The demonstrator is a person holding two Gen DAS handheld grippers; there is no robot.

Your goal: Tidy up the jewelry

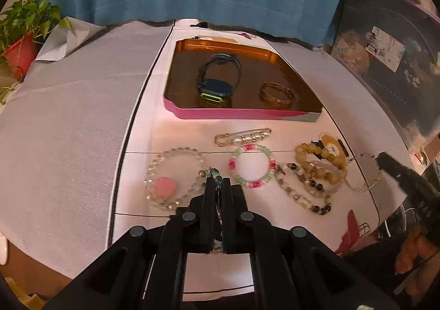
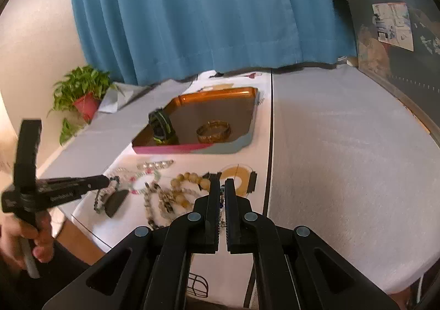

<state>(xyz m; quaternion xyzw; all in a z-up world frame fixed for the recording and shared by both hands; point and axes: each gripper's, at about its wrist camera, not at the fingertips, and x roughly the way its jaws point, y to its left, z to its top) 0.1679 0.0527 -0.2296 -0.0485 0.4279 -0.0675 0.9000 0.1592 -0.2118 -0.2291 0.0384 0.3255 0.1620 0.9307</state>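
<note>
My left gripper (image 1: 218, 180) is shut on a green bead bracelet (image 1: 214, 172); its beads poke out past the tips and its chain runs back between the fingers. In the right wrist view it dangles in a loop (image 2: 100, 198) just above the white mat. My right gripper (image 2: 222, 182) is shut on a thin silver chain (image 2: 221, 201), whose loop (image 1: 361, 186) hangs at the mat's right edge. The pink-sided tray (image 1: 233, 113) beyond holds a dark watch (image 1: 217, 81) and gold bangles (image 1: 277, 95).
On the mat lie a pearl pin (image 1: 243, 138), a clear bracelet with a pink stone (image 1: 170, 180), a pink-green bracelet (image 1: 251, 166), amber beads (image 1: 320, 162), a grey bead strand (image 1: 302, 193) and a cord spool (image 1: 330, 142). A potted plant (image 1: 22, 34) stands far left.
</note>
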